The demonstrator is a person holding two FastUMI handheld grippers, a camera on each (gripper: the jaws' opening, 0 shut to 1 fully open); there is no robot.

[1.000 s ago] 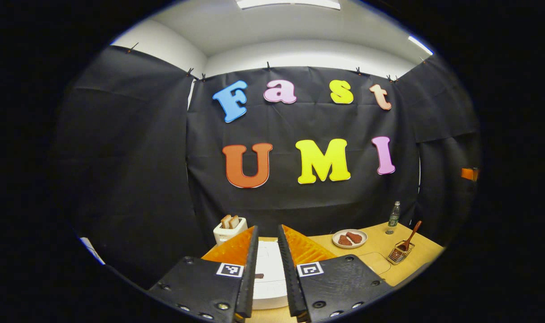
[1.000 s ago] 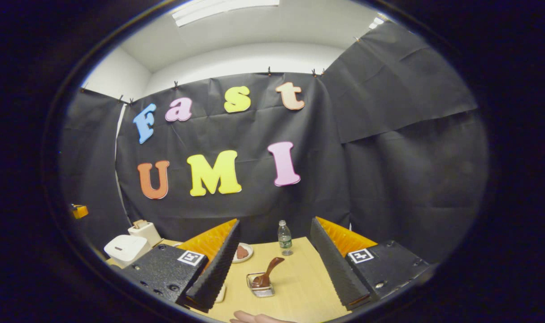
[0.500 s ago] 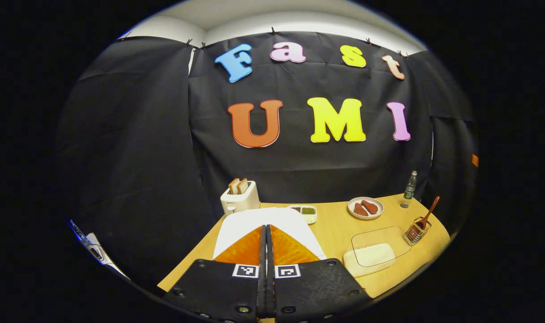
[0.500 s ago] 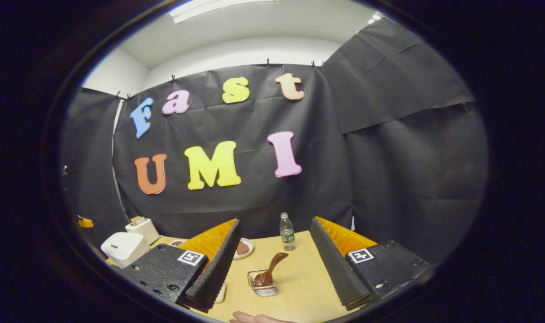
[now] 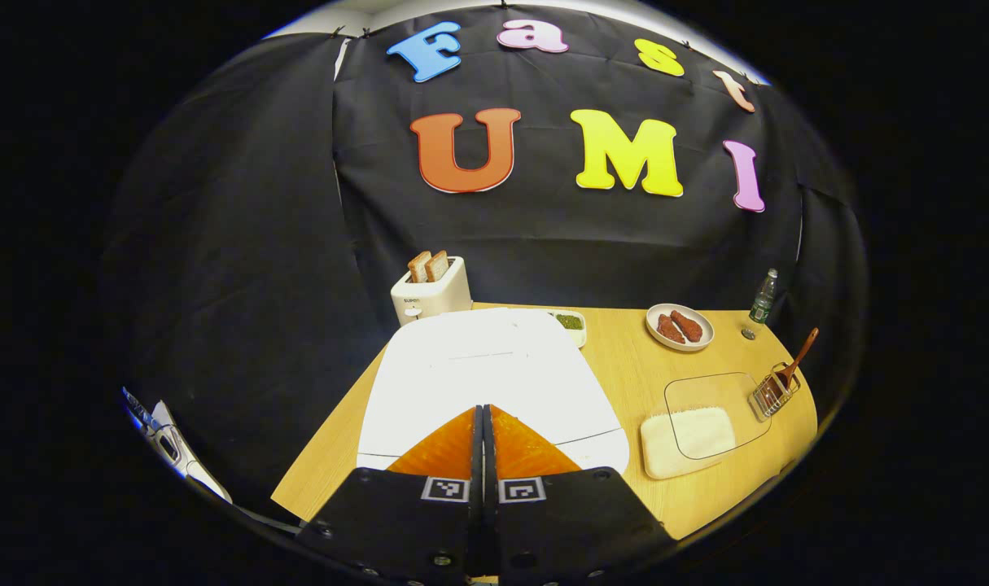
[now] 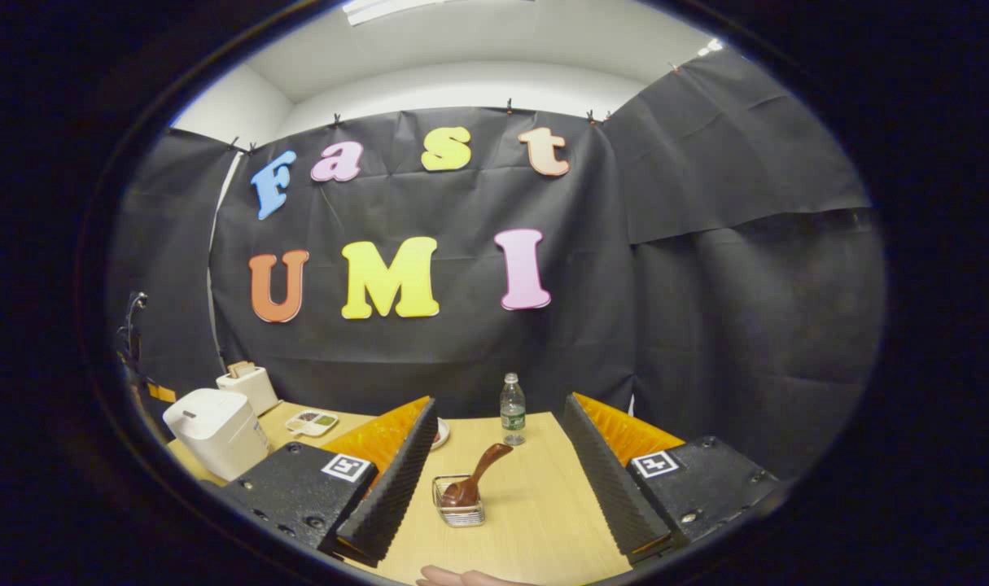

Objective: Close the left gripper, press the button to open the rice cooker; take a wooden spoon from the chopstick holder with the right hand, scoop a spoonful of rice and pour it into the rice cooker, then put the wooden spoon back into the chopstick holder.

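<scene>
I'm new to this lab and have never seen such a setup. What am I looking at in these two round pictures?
A person holds a two-finger claw in each hand, and each carries a camera looking along its own fingers. In the left gripper view, the left claw is shut, empty, above the closed white rice cooker. In the right gripper view, the right claw is open, facing the wooden spoon standing in the wire chopstick holder. The wooden table also holds a rice tray, toaster, plate and bottle.
</scene>
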